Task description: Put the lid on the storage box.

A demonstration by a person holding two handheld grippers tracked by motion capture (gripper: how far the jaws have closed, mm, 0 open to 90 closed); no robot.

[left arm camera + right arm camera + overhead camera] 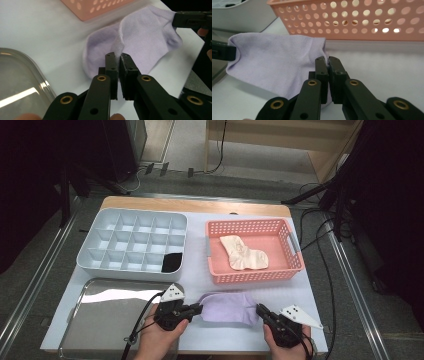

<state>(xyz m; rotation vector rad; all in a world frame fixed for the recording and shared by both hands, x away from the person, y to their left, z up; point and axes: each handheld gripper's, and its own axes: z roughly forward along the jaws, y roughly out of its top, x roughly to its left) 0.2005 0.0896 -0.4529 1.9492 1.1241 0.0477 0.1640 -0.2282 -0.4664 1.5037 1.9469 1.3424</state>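
A lilac sock (227, 307) is stretched between both grippers near the table's front edge. My left gripper (199, 309) is shut on the sock's left end; in the left gripper view the fabric edge of the sock (147, 37) is pinched at the left gripper's tips (117, 55). My right gripper (260, 310) is shut on the sock's right end, and in the right gripper view the sock (277, 62) is pinched at the right gripper's tips (328, 60). The other gripper's jaw holds the far end in each gripper view.
A pink perforated basket (295, 265) at right holds a cream sock (245, 252). A grey divided tray (95, 262) at left has a black item (172, 262) in its front right cell. A shiny metal tray (85, 320) lies at front left.
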